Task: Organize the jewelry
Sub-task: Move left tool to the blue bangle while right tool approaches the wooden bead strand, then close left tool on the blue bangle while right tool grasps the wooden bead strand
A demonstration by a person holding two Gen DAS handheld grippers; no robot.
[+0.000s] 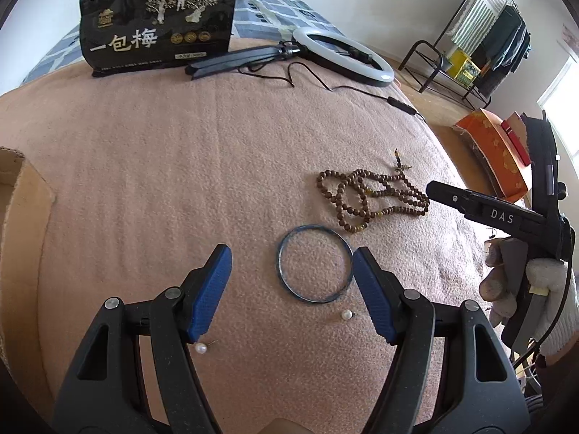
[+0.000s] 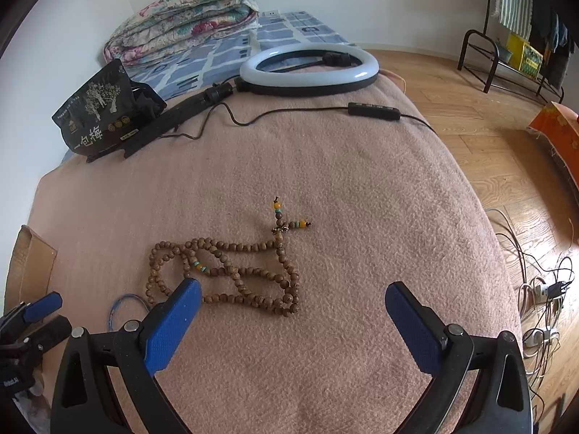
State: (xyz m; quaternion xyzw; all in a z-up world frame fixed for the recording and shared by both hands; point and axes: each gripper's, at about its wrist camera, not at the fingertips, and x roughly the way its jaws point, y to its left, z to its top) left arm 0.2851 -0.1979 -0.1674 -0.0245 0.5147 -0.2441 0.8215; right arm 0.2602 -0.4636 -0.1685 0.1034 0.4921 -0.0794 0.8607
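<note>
A pink blanket [image 1: 181,181] covers the bed; wood floor [image 2: 470,137] lies beyond. On it lie a wooden bead necklace [image 2: 231,275], blue bangle [image 1: 315,264] and two pearl earrings [image 1: 346,314]. Left gripper [image 1: 291,264] and right gripper [image 2: 293,300] hover, fingers spread, empty

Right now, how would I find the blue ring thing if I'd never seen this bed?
Look at the pink blanket covering the bed. Between the left gripper's open fingers lies the blue bangle, flat, just nearer than the brown bead necklace. It is one thin plain hoop; the two small pearl earrings nearby are white.
</note>
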